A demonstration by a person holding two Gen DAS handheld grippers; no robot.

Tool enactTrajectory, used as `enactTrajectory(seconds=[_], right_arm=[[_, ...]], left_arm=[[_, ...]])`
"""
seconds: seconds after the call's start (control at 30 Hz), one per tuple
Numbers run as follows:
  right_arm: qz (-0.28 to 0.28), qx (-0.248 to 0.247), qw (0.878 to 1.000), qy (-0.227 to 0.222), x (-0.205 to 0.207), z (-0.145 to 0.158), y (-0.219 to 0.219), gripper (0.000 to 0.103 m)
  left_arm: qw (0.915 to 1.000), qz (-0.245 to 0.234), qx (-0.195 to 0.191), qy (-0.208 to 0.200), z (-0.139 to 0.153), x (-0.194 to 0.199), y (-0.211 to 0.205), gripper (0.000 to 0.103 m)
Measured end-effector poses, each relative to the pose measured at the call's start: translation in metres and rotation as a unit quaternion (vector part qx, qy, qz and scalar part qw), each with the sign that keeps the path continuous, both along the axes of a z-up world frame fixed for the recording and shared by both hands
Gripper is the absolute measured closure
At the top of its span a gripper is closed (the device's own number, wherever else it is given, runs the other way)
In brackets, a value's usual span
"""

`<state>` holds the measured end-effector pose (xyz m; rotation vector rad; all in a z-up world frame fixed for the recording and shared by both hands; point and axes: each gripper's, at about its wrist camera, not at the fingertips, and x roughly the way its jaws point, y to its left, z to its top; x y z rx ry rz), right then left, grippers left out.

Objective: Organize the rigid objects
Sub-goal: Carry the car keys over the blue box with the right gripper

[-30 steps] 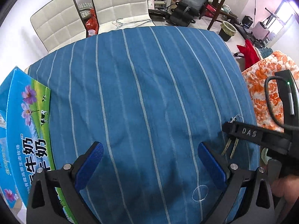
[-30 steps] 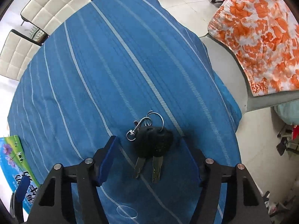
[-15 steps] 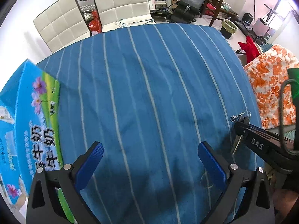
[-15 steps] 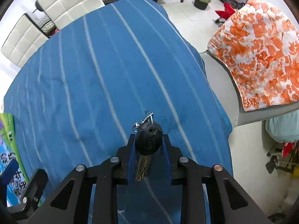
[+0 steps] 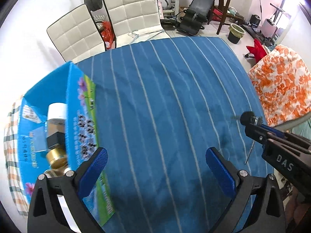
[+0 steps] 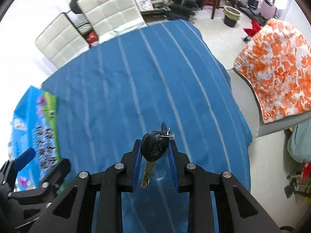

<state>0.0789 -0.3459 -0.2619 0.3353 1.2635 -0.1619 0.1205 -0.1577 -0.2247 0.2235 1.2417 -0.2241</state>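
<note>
A bunch of keys [image 6: 154,149] with black heads and a metal ring hangs above the blue striped tablecloth [image 6: 136,89], and my right gripper [image 6: 155,145] is shut on one black key head. In the left wrist view the right gripper [image 5: 250,119] reaches in from the right with the keys [image 5: 245,117], one blade dangling below. Over the cloth's near part my left gripper [image 5: 156,153] stands open and holds nothing. An open blue milk carton box [image 5: 83,120] lies at the table's left edge, seen blurred in the right wrist view as the box [image 6: 42,128].
Inside the box are a white-capped bottle [image 5: 57,110], a black item and a gold lid [image 5: 56,156]. Two white padded chairs [image 5: 132,9] stand behind the table. An orange patterned cloth [image 5: 281,93] covers a chair at the right. A checked cloth [image 5: 11,136] lies left of the box.
My right gripper has shut on the keys and lifted them off the cloth. Both grippers have risen and shifted left, bringing the box's inside into view.
</note>
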Motion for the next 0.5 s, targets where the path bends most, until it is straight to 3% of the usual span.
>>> enactTrajectory(seconds=[0.5], right_arm=[[0.09, 0.05, 0.993, -0.058, -0.023, 0.084, 0.108, 0.075]], left_arm=[[0.996, 0.075, -0.017, -0.047, 0.063, -0.027, 0.101, 0.0]])
